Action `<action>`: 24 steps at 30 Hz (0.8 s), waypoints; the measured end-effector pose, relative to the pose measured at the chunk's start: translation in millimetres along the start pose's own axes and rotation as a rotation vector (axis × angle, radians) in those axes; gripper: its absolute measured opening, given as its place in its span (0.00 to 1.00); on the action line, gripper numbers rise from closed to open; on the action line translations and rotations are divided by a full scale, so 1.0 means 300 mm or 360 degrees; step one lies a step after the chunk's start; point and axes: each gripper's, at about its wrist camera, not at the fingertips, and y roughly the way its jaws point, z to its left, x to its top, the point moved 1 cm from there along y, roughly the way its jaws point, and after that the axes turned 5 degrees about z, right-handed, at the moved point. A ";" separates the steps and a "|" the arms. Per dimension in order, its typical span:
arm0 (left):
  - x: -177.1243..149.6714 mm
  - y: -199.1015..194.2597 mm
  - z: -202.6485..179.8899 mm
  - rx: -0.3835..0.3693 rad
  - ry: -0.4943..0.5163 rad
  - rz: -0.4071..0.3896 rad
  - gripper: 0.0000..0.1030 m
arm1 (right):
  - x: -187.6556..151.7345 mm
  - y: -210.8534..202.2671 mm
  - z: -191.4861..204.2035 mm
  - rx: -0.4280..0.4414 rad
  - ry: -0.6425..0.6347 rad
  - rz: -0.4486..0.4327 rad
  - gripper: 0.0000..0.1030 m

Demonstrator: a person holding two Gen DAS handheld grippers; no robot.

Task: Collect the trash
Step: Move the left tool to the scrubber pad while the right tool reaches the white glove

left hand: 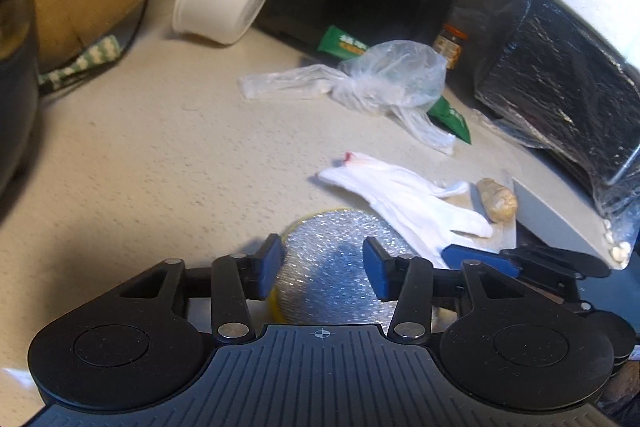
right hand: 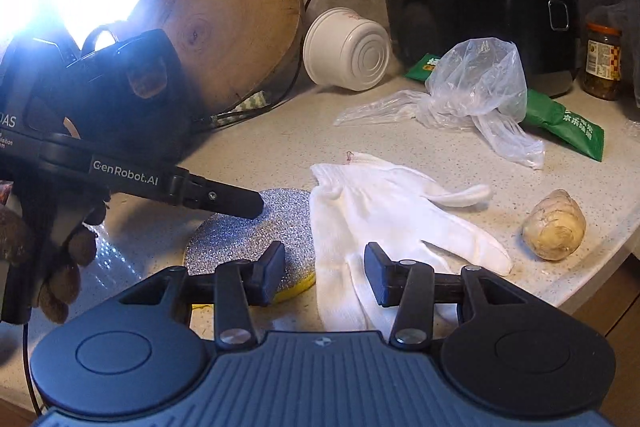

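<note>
Right gripper point(right hand: 324, 273) hovering over near end of white glove point(right hand: 384, 223), jaws apart, straddling fingers, not pinching. Glove's long axis running near-to-far. Left gripper point(left hand: 322, 271) gaping over scouring pad point(left hand: 332, 267), further left.

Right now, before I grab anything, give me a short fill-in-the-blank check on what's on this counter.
1. The white glove partly covers the round silver ____.
2. The white bowl lies on its ____.
3. The clear plastic bag lies on top of a ____ wrapper.
4. The right gripper has the ____ between its open fingers.

Missing words: scouring pad; side; green; glove
</note>
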 end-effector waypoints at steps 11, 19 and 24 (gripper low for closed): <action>-0.009 -0.123 -0.194 -0.0329 0.0074 -0.0026 0.22 | -0.031 -0.042 0.000 -0.0013 0.0031 -0.0030 0.43; -0.017 -0.075 -0.072 0.0069 -0.0056 -0.0040 0.23 | -0.044 -0.108 0.011 -0.0133 -0.0063 -0.0083 0.43; -0.021 -0.087 -0.043 0.0020 -0.0142 -0.0071 0.23 | 0.060 -0.073 -0.003 -0.0093 -0.0053 -0.0074 0.51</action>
